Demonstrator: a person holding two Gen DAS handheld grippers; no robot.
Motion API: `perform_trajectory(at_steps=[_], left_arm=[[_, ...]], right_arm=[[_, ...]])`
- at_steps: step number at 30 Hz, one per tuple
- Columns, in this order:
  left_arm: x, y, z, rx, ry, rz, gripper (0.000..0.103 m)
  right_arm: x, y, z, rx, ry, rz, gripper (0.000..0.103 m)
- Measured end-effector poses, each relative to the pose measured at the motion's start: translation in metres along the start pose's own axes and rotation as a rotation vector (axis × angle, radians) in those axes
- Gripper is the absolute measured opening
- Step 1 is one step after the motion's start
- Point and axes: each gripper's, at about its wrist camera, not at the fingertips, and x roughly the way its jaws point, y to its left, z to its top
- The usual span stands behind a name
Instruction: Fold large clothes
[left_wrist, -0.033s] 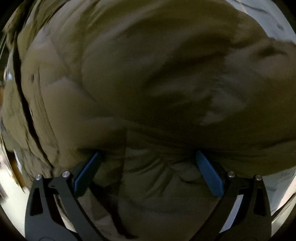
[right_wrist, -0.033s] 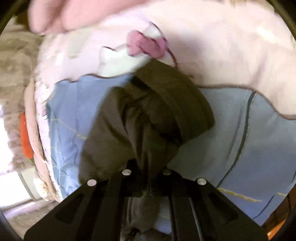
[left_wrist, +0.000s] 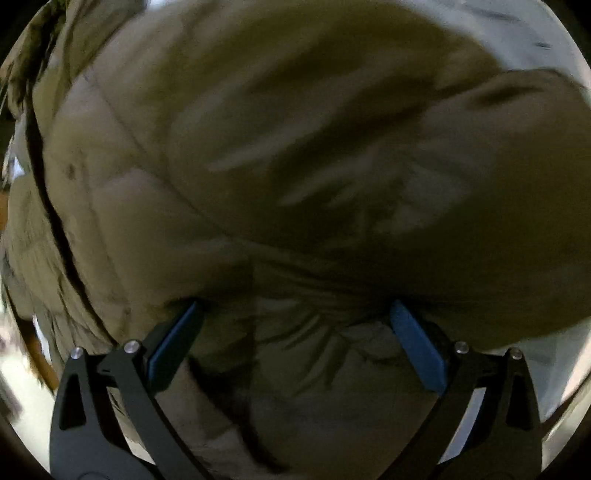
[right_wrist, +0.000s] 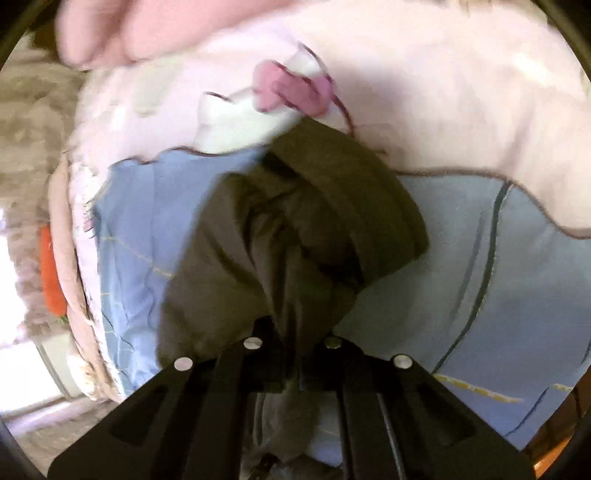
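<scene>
Jacket (right_wrist: 295, 236) olive, puffy, lies on bed (right_wrist: 480, 295). Right gripper (right_wrist: 293, 343) now clenched on jacket fold, fabric pinched between jaws. Left gripper (left_wrist: 291, 332) spread wide, jacket between pads, not squeezed. Grasp made, so fold can begin.

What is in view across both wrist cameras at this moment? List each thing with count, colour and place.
Padded jacket: one, olive-brown, fills the left wrist view; a bunched part of it hangs over the bed.
Bedcover: one, pale blue with pink and white print, under the jacket.
Orange object: one, at the bed's left edge, too blurred to name.
Left gripper: black with blue pads, jaws wide, jacket fabric bulging between them.
Right gripper: black, shut on the jacket.
Hand: blurred, top left of the right view.
</scene>
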Motion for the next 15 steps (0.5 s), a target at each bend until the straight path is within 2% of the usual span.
perform_trajectory(at_steps=[1,3,4,6,9,12,13,14,15], left_arm=[[-0.011,0.009,-0.005,0.003,-0.032,-0.011,0.101],[-0.038,0.042,-0.022,-0.019,-0.107,-0.009,0.101],[-0.050,0.069,-0.035,-0.051,-0.134,-0.002,0.101],[-0.062,0.129,-0.062,-0.145,-0.136,-0.001,0.101],[-0.054,0.201,-0.097,-0.275,-0.101,0.010,0.101],[-0.035,0.269,-0.133,-0.390,-0.065,0.064,0.101],[-0.028,0.295,-0.143,-0.438,-0.049,0.092,0.101],[-0.031,0.309,-0.159,-0.465,-0.043,0.101,0.101],[-0.028,0.327,-0.165,-0.507,-0.038,0.103,0.101]], right_arm=[[-0.014,0.019,-0.008,-0.081,-0.023,0.028,0.005],[-0.055,0.088,-0.043,-0.321,-0.042,0.133,0.005],[-0.069,0.119,-0.068,-0.412,-0.015,0.193,0.005],[-0.080,0.163,-0.117,-0.542,0.056,0.271,0.009],[-0.071,0.224,-0.214,-0.751,0.169,0.321,0.014],[-0.031,0.260,-0.313,-0.903,0.341,0.292,0.016],[-0.014,0.267,-0.344,-0.939,0.412,0.271,0.029],[-0.004,0.269,-0.370,-0.977,0.459,0.234,0.063],[0.013,0.270,-0.398,-1.038,0.500,0.173,0.081]])
